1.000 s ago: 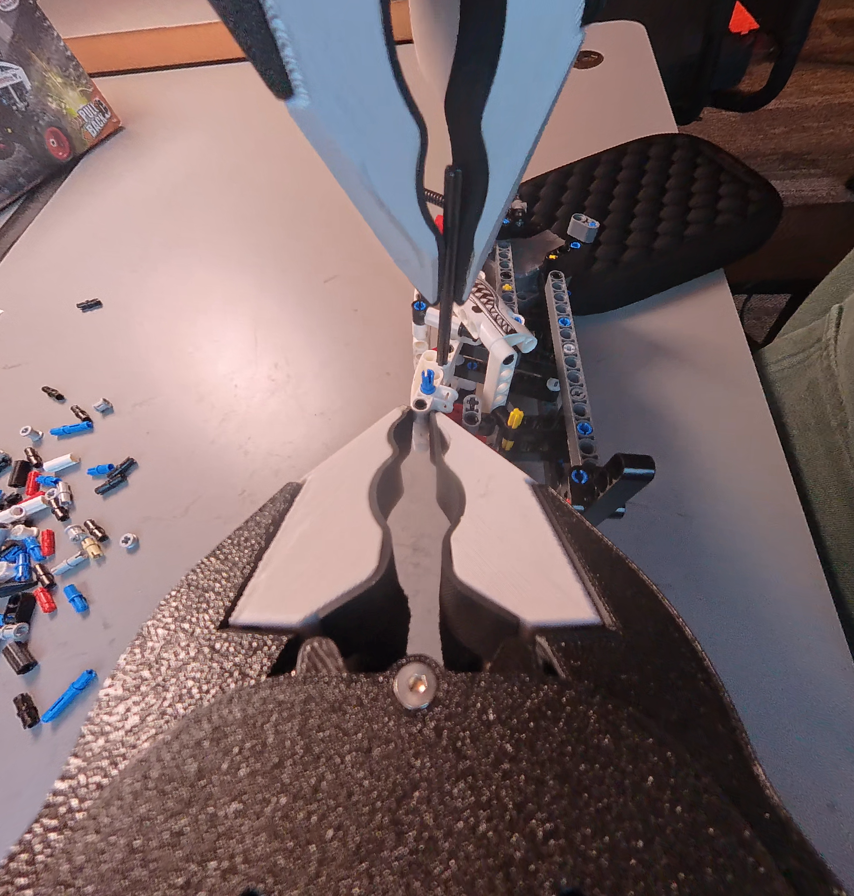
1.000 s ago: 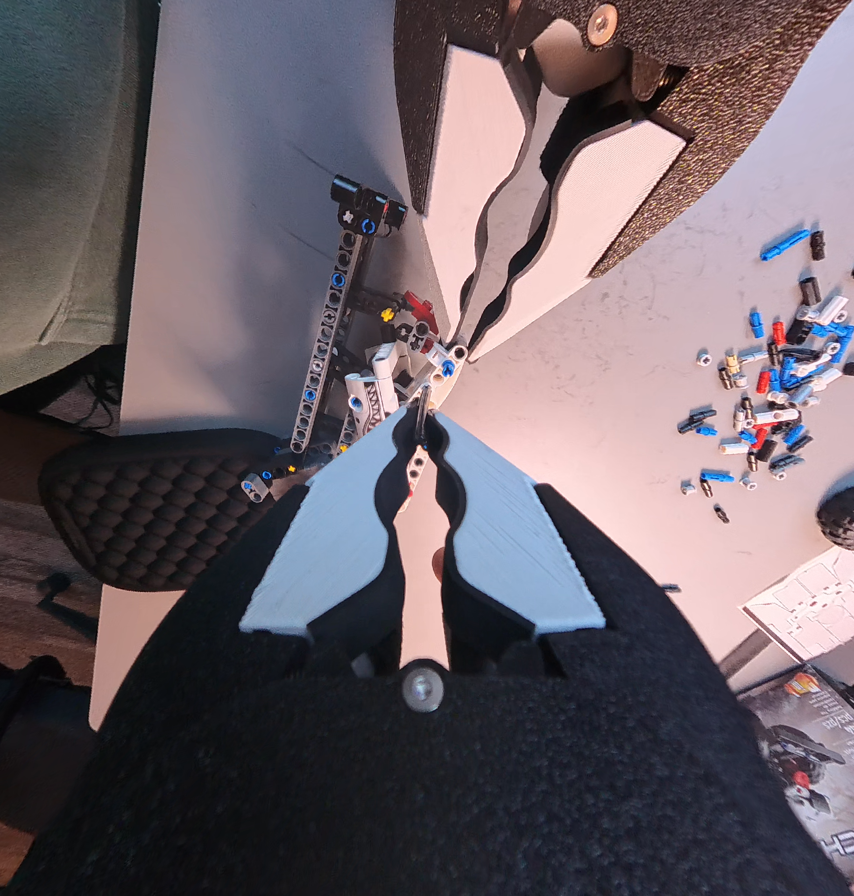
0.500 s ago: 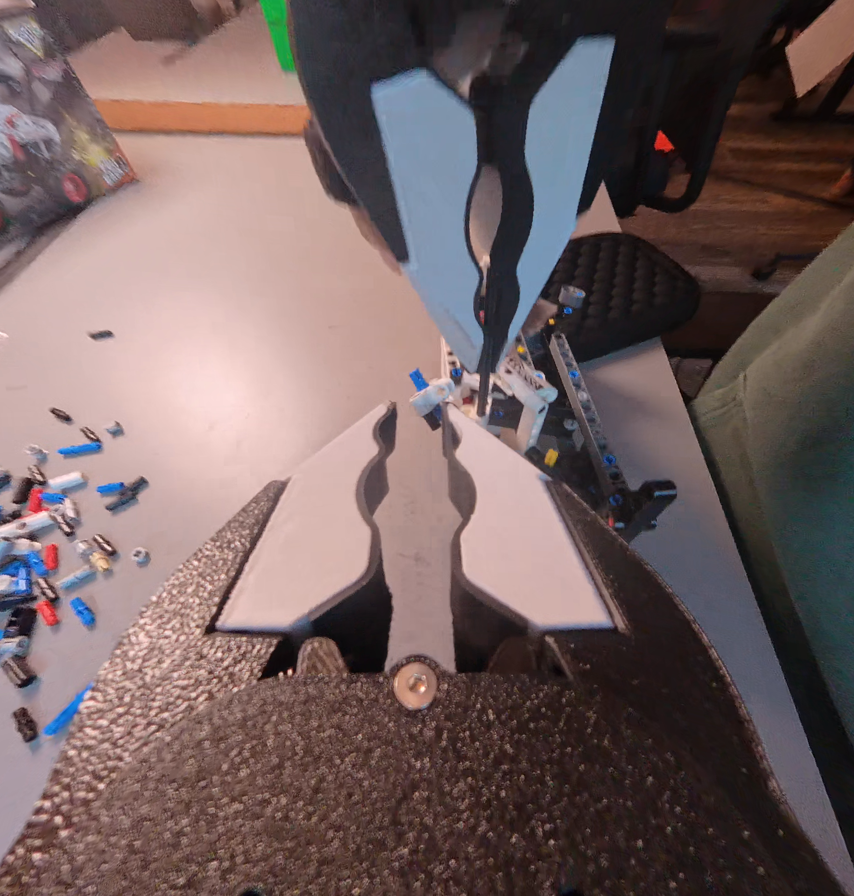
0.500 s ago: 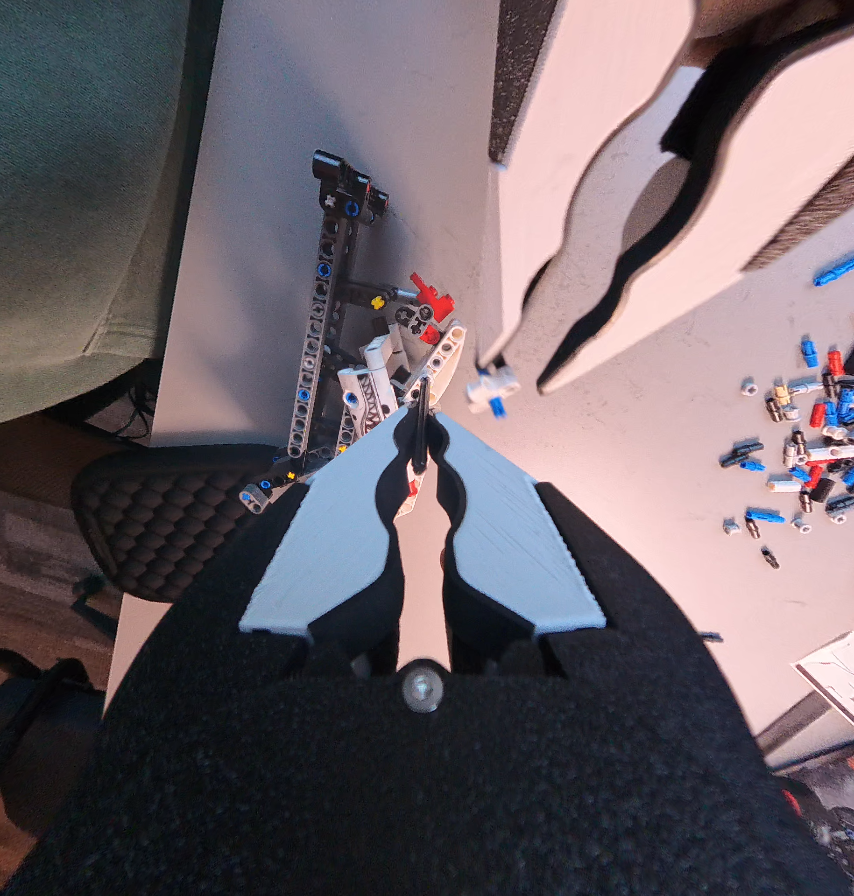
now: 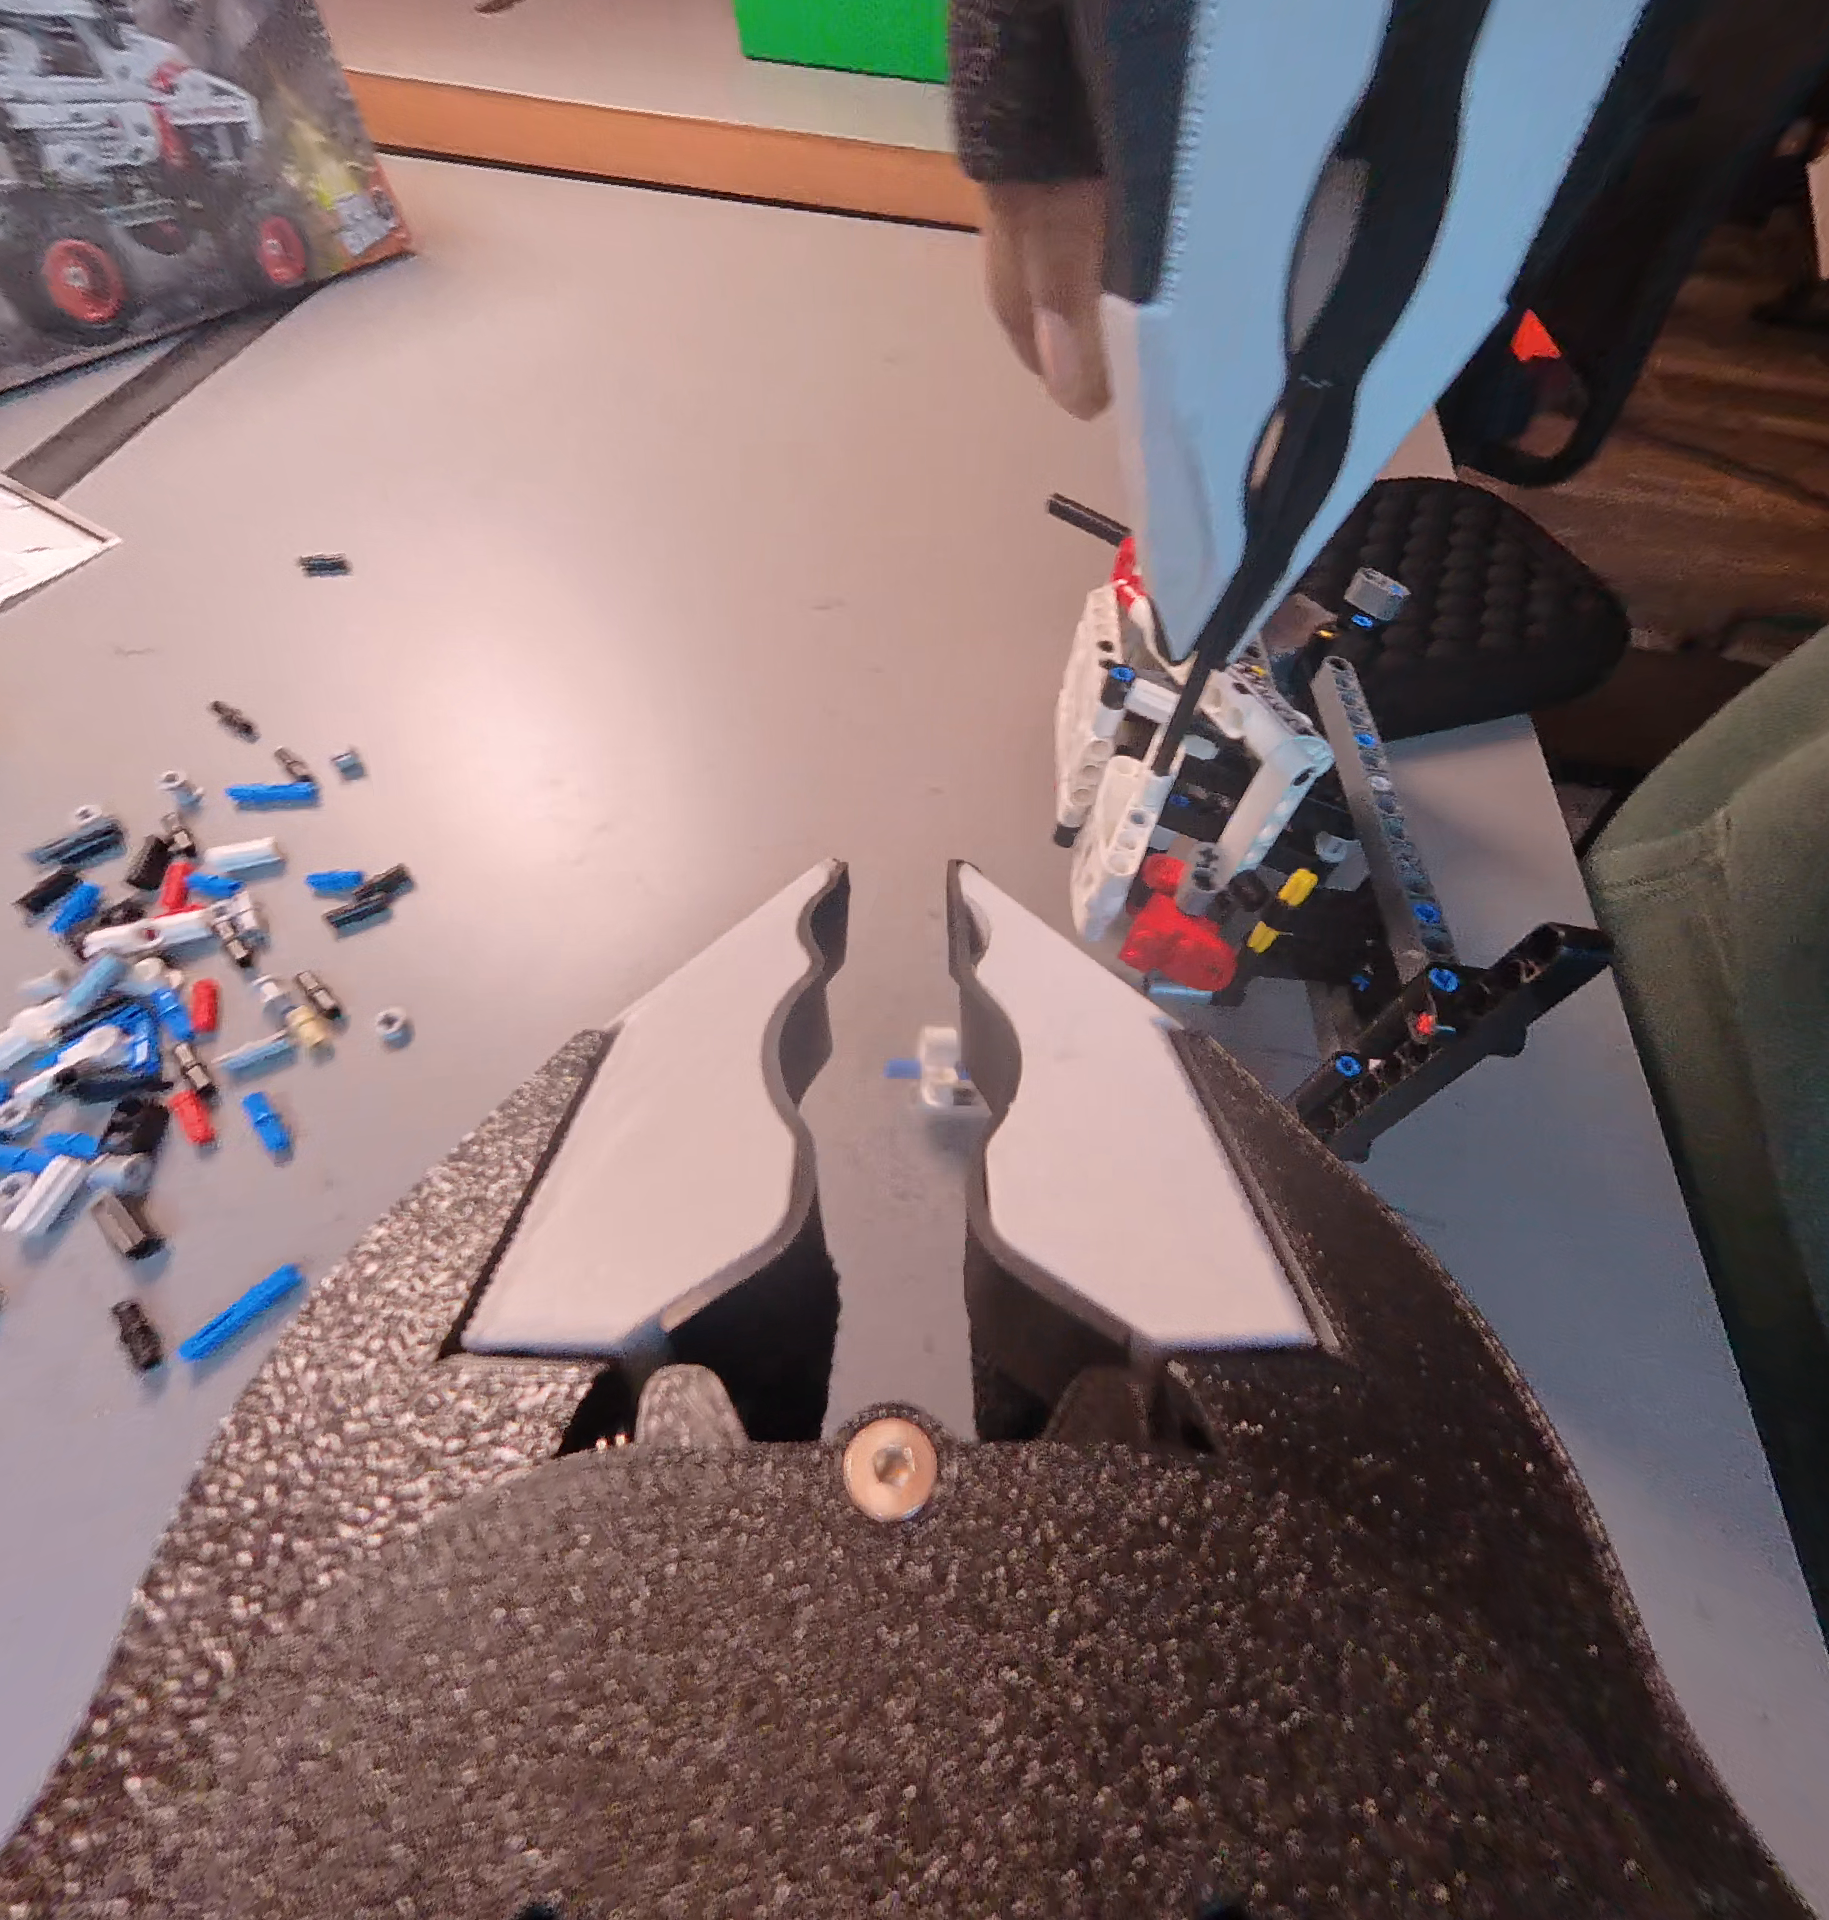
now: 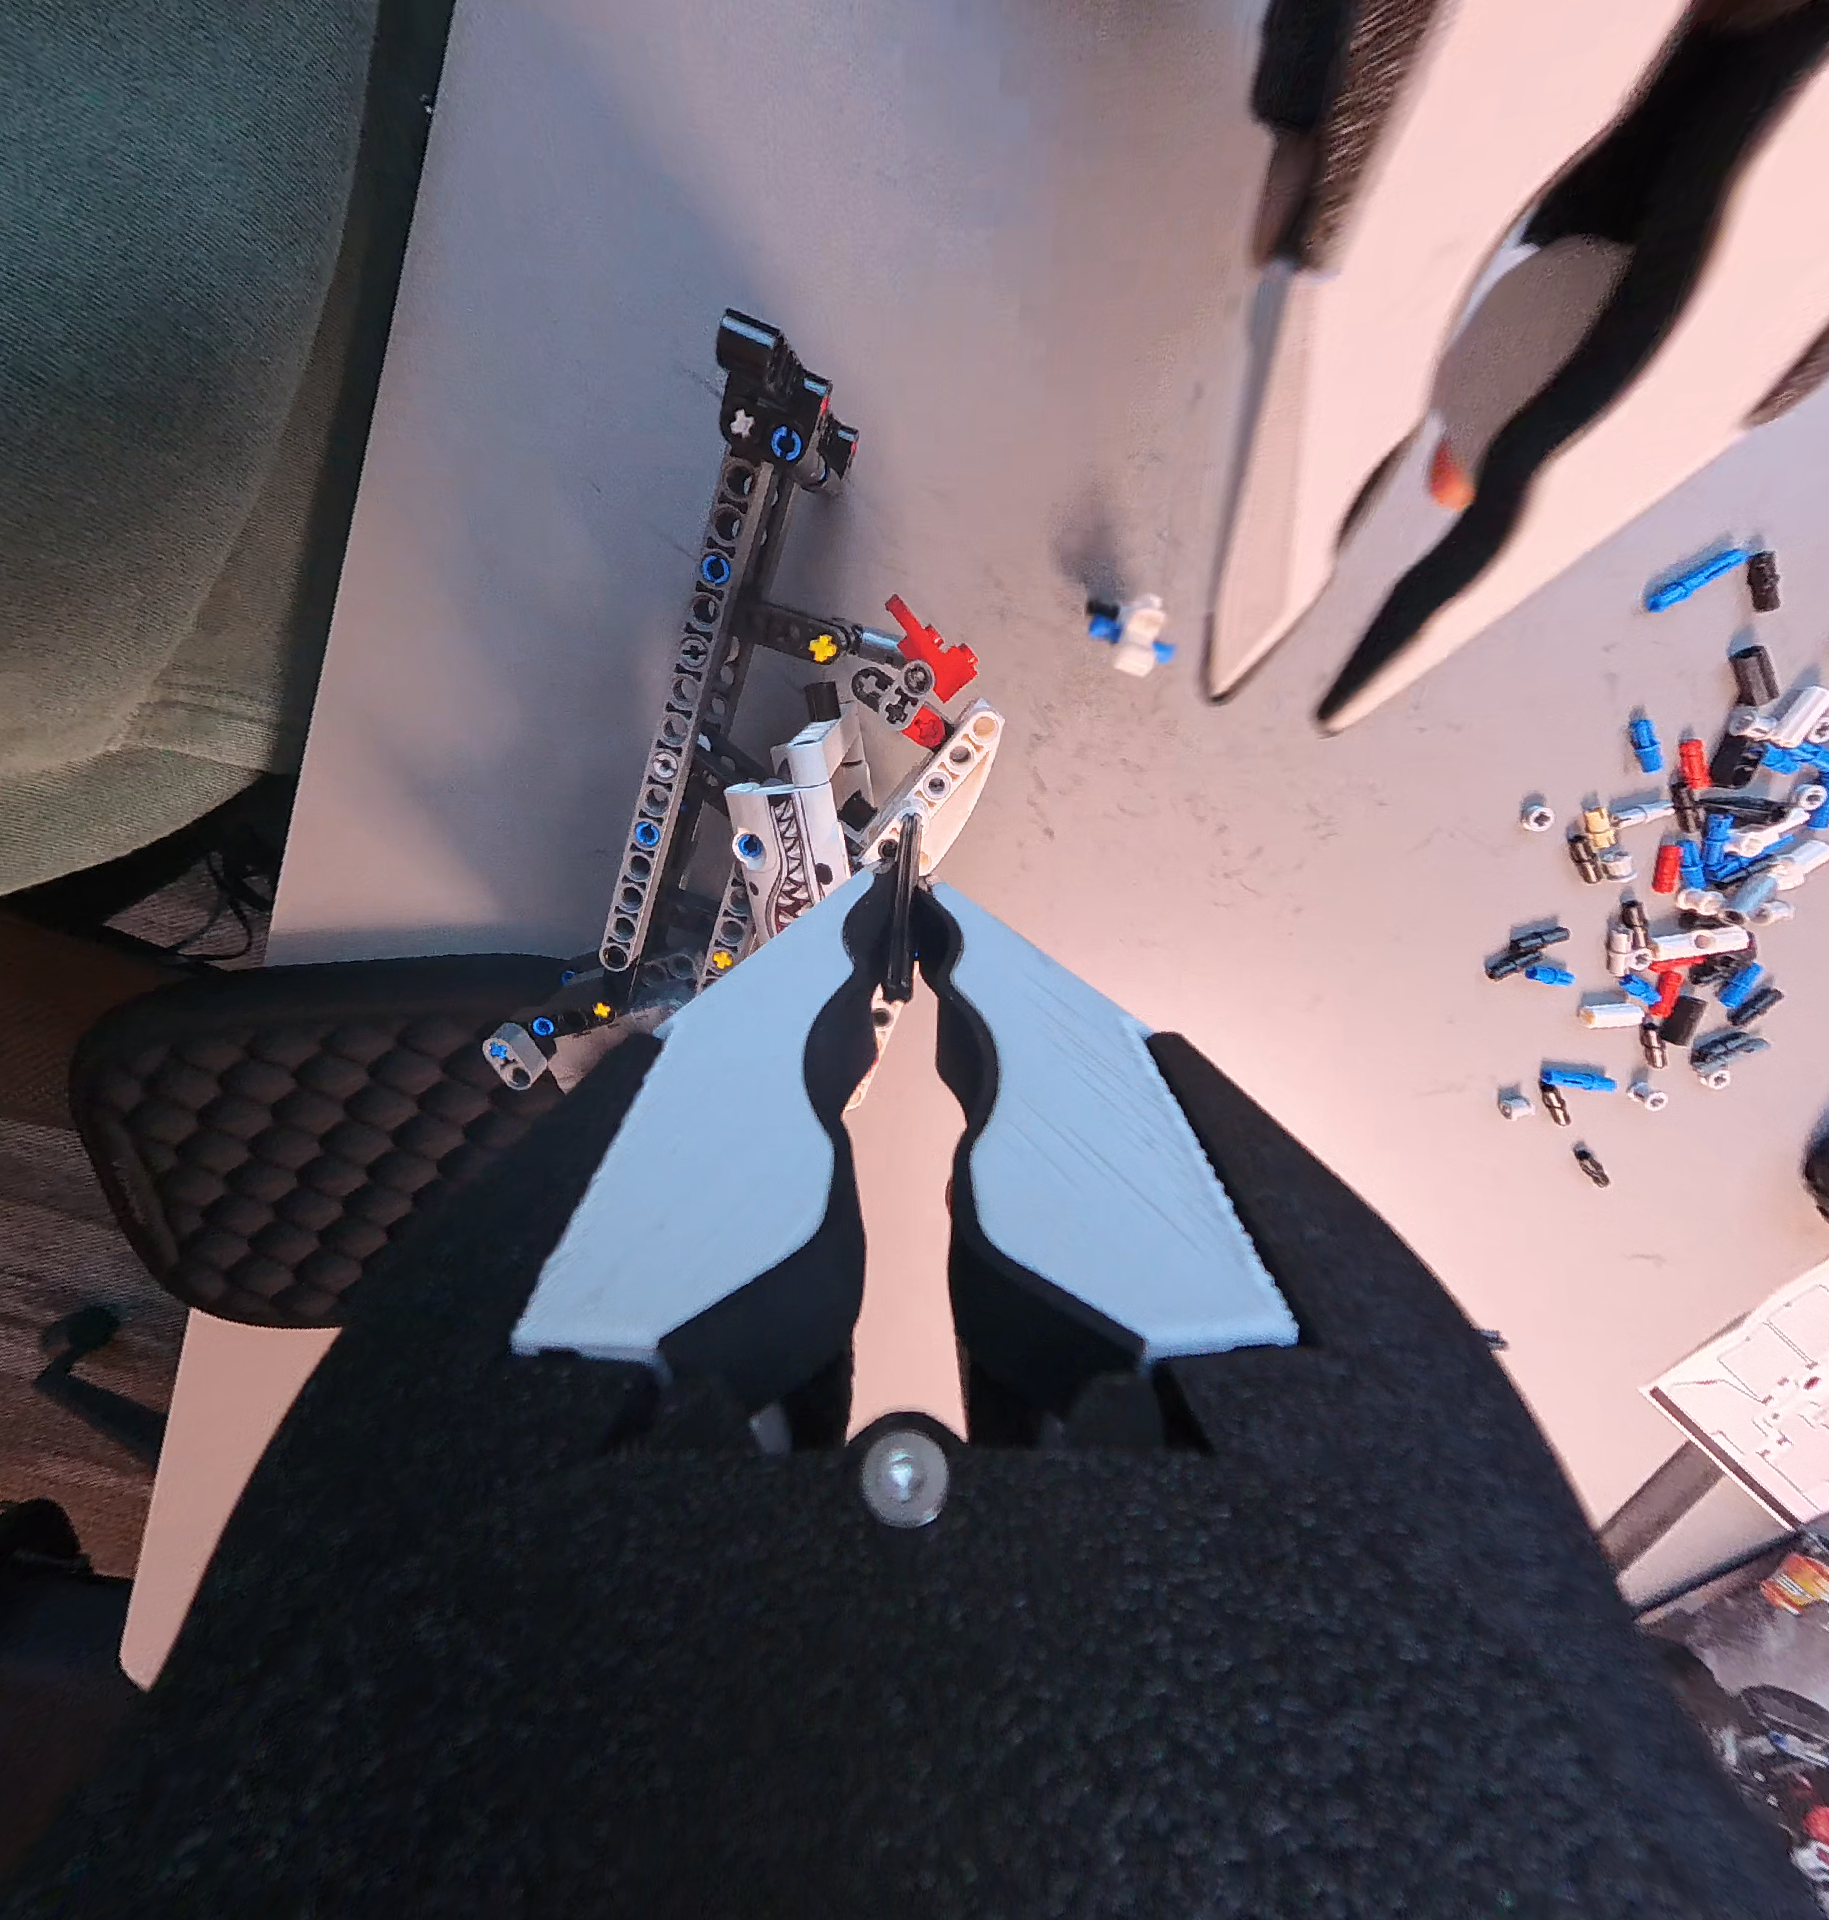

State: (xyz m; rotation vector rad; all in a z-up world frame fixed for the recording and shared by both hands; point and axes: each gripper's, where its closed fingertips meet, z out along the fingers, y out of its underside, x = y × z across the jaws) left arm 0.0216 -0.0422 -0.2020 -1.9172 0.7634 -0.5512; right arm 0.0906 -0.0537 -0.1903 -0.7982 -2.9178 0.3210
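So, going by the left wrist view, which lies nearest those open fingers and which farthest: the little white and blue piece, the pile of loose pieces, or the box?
1. Little white and blue piece, between the fingers.
2. Pile of loose pieces, off left.
3. Box, far left corner.

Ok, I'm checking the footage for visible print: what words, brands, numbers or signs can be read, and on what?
Printed cardboard box with truck picture: bears lettering, not quoted here.
White printed sheet: line drawings only, too small to read.
White toy panel: toothed-mouth decal, no words.
Nothing else bears writing.
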